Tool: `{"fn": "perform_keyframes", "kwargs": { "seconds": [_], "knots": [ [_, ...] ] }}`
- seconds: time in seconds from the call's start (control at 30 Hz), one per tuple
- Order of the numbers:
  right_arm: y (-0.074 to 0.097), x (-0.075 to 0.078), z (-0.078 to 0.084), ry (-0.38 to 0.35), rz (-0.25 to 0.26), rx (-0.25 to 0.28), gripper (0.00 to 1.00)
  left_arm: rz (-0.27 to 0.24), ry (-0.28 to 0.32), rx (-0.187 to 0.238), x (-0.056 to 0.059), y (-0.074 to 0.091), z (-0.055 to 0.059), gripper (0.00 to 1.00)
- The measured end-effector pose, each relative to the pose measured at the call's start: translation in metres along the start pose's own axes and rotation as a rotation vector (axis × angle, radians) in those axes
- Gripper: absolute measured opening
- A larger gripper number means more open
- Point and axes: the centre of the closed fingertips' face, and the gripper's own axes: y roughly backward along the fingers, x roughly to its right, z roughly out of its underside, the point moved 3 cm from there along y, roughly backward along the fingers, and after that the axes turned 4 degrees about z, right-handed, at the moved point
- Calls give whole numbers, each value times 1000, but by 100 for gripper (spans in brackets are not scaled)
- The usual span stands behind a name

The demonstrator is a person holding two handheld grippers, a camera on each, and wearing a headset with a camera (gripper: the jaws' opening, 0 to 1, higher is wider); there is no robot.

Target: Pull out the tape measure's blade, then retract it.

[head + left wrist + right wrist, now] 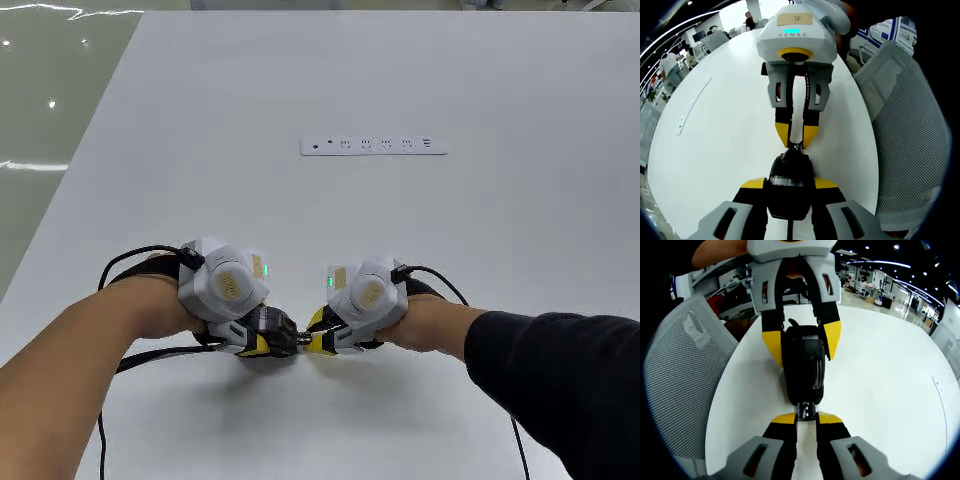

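Observation:
A black tape measure (275, 331) sits just above the white table (400, 230), near its front edge. My left gripper (262, 338) is shut on its case (790, 186), with a yellow-tipped jaw on each side. My right gripper (314, 339) faces it from the right and is shut on the blade's end hook (805, 410), right at the mouth of the case (802, 365). Almost no blade shows between case and hook. In the left gripper view the right gripper (795, 134) comes in from the top, pinching the hook (796, 146).
A white power strip (373, 146) lies flat at the middle of the table, well beyond the grippers. A grey mesh chair (900, 125) stands at the table's near edge. Black cables (130, 262) trail from both grippers. Glossy floor (50, 120) lies to the left.

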Motion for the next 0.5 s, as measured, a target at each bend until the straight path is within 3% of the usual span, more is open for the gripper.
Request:
{"fn": "perform_keyframes", "kwargs": {
  "seconds": [0.5],
  "knots": [
    [-14,-2,-6,1,10,-13,12,1,-7,-5,0,0,0,30]
  ]
}}
